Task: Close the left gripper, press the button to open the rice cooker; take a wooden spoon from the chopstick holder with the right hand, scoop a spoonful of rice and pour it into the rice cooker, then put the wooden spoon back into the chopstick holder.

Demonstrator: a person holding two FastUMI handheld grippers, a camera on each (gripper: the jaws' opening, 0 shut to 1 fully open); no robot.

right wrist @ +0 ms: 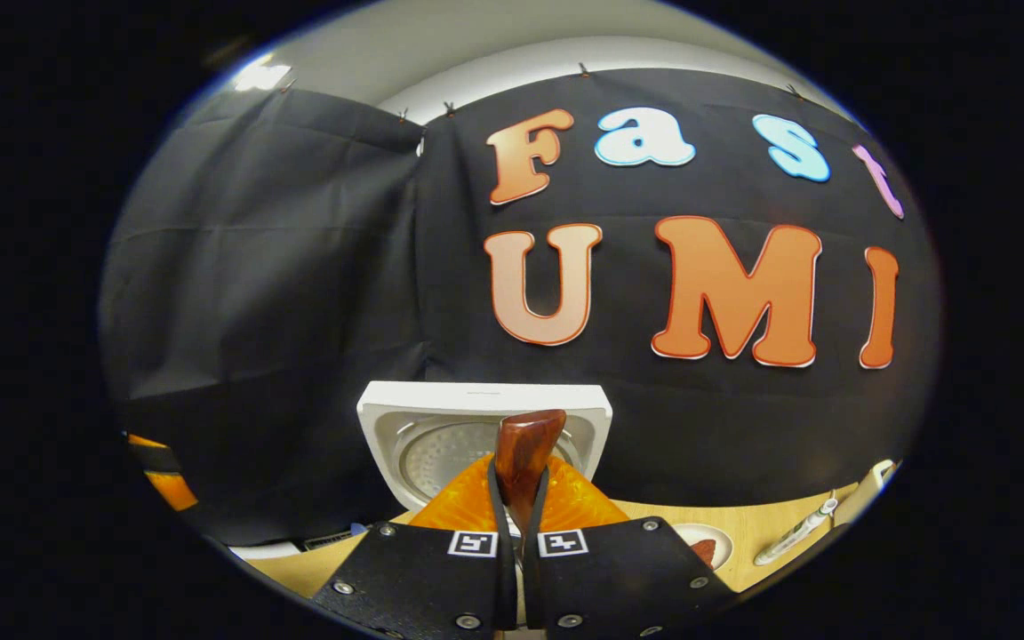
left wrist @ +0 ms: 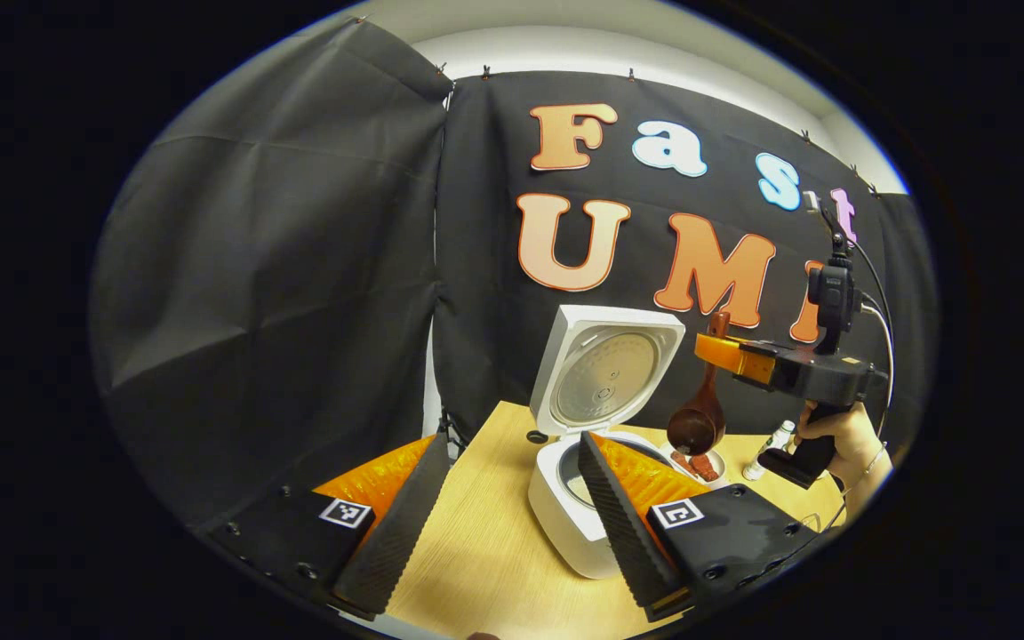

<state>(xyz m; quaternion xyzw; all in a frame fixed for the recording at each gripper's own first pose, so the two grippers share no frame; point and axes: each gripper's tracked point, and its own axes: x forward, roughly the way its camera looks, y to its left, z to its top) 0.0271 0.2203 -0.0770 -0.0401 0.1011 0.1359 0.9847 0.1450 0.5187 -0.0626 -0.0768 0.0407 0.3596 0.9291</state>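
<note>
rice cooker (left wrist: 579,498) sits lid-up on the tabletop (left wrist: 485,551), right ahead between the left gripper (left wrist: 499,507) jaws, spread wide; right gripper (right wrist: 518,524) jaws clamped on the wooden spoon (right wrist: 525,462) handle, bowl dangling below them

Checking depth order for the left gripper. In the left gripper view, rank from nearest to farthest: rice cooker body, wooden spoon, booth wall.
1. Rice cooker body: on the table between the left gripper's open jaws.
2. Wooden spoon: hanging bowl-down from the right gripper, right of the raised lid.
3. Booth wall: behind everything.
</note>
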